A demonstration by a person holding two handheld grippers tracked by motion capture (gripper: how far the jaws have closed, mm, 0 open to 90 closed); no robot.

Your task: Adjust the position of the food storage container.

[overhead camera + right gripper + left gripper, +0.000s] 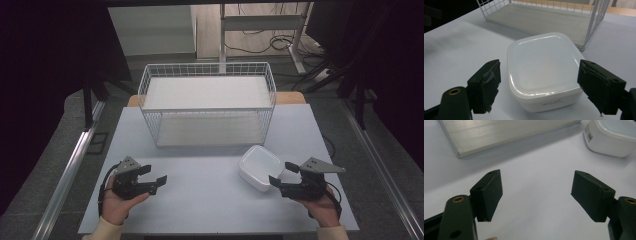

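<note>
Two hand-held grippers rest over the tabletop [200,200], both spread and holding nothing. Right hand-held gripper [281,174] flanks a lidded white box [259,167], pads apart from its sides. Left hand-held gripper [153,176] is well apart. Wire basket [207,102] stands behind.

box [259,167] front-right on table [200,200] | rack [207,102] behind | tongs flank box

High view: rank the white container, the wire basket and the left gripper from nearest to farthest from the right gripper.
1. white container, just ahead of the right gripper, to its left.
2. left gripper, across the table's near edge.
3. wire basket, at the far side.
</note>
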